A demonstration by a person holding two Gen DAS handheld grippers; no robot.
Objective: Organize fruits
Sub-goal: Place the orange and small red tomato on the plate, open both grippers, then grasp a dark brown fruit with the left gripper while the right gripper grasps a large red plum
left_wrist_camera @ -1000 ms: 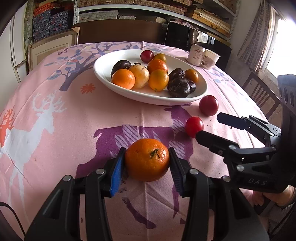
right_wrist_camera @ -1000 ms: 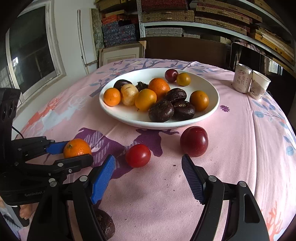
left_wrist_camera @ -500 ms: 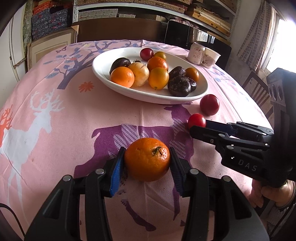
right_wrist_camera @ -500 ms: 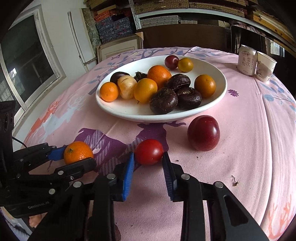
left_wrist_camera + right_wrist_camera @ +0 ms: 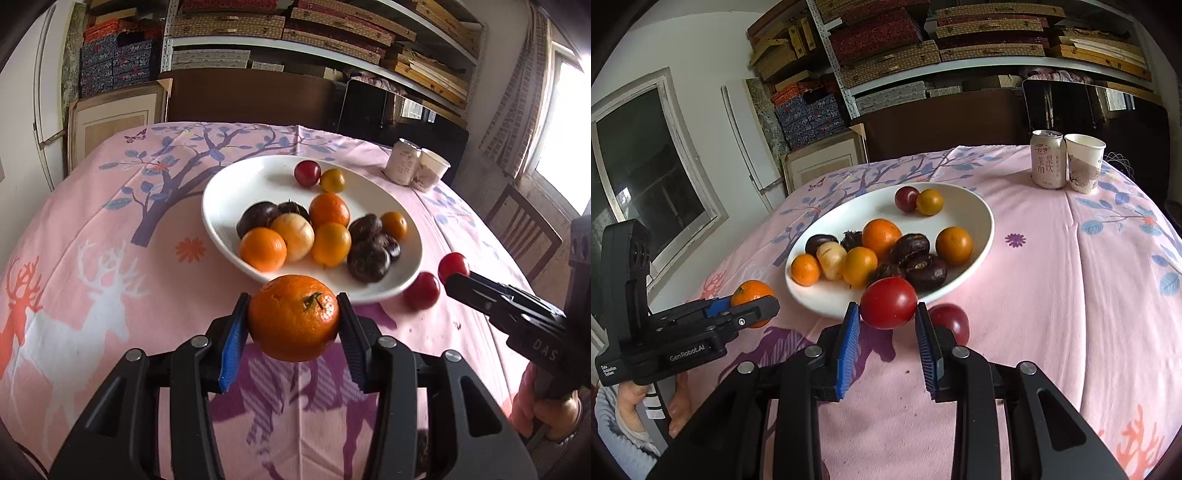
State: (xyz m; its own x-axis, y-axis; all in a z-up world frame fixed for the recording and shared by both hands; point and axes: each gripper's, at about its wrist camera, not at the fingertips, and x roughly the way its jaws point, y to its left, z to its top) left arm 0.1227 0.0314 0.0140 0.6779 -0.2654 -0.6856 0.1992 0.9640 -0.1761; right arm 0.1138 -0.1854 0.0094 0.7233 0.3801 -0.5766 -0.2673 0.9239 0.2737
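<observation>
My left gripper is shut on an orange, held above the pink cloth just in front of the white plate. In the right wrist view the left gripper and the orange show at the left. My right gripper is shut on a red tomato, lifted at the plate's near rim. The left wrist view shows the right gripper with the tomato at its tip. A dark red plum lies on the cloth beside the right finger, near the plate's rim.
The plate holds several oranges, dark fruits and one pale fruit. A drinks can and a paper cup stand at the table's far right. A wooden chair is off the right edge. Shelves and boxes line the wall behind.
The right gripper closed on the tomato and lifted it off the cloth. The left gripper rose with the orange. Both moved closer to the plate.
</observation>
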